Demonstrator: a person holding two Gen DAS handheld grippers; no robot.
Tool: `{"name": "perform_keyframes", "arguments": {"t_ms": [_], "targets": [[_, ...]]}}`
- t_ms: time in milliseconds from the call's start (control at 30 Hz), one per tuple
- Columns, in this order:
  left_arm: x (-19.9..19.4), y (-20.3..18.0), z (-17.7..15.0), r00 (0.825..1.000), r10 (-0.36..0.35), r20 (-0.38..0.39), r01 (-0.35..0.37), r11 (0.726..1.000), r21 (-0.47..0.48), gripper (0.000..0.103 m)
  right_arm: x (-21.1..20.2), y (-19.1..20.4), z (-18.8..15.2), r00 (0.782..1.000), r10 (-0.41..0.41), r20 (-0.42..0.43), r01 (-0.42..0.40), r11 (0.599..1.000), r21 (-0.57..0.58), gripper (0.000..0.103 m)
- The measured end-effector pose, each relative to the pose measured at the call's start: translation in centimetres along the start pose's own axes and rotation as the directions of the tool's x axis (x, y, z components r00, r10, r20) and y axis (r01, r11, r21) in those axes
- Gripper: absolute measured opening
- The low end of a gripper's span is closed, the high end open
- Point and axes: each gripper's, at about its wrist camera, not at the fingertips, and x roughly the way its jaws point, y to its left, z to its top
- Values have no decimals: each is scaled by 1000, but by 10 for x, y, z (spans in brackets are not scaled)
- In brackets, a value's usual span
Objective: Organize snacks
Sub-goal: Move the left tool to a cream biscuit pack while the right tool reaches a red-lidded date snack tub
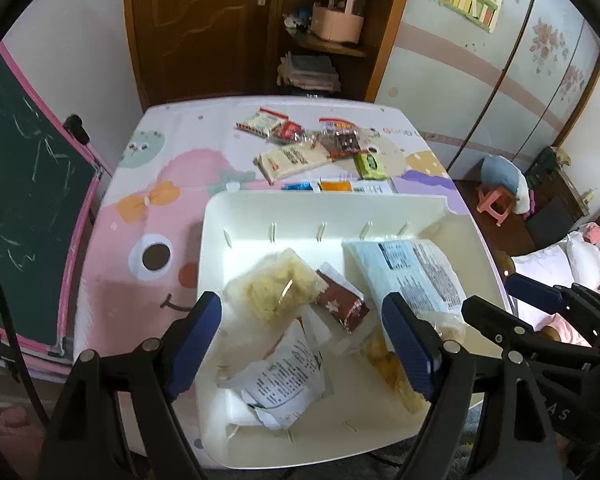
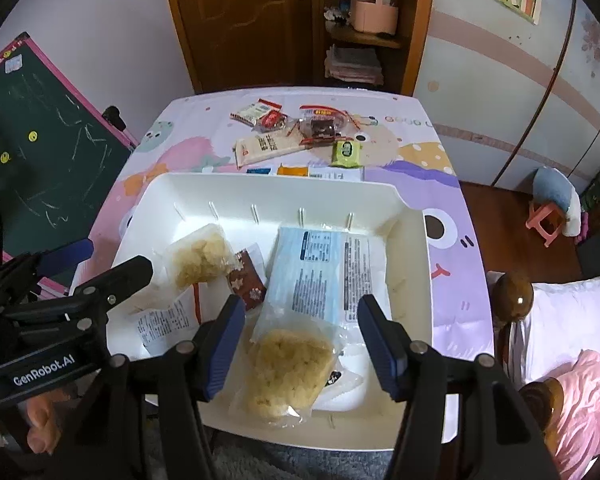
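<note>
White plastic forms the bin (image 2: 410, 240) that stands on a cartoon-printed table (image 1: 140, 208). Inside it lie several snack packets: a pale blue packet (image 2: 300, 276), a brown packet (image 2: 248, 280) and clear bags of yellow puffed snacks (image 2: 288, 372). More loose snacks (image 1: 308, 144) lie on the table behind the bin. The left gripper (image 1: 304, 348) and the right gripper (image 2: 300, 340) both hover over the bin with jaws spread, holding nothing.

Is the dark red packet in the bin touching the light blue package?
Cannot tell. In the right wrist view the dark red packet lies right against the light blue package edge inside the white bin, but neither view plainly shows contact or gap.
</note>
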Motion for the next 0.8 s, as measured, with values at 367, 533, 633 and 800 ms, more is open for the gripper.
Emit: {"name": "perform_keyframes", "arguments": {"t_ms": [367, 533, 633, 800], "targets": [[-25, -1, 21, 989, 73, 130, -80, 996, 49, 87, -1, -15, 19, 998, 49, 47, -51, 998, 35, 59], [-27, 3, 46, 984, 92, 154, -103, 993, 64, 87, -5, -23, 41, 995, 61, 79, -62, 998, 21, 59], [-23, 3, 71, 987, 72, 141, -87, 991, 103, 88, -5, -30, 61, 994, 61, 91, -63, 998, 13, 59], [-7, 1, 116, 992, 65, 110, -84, 981, 176, 88, -4, -42, 106, 993, 42, 114, -42, 999, -2, 59]]}}
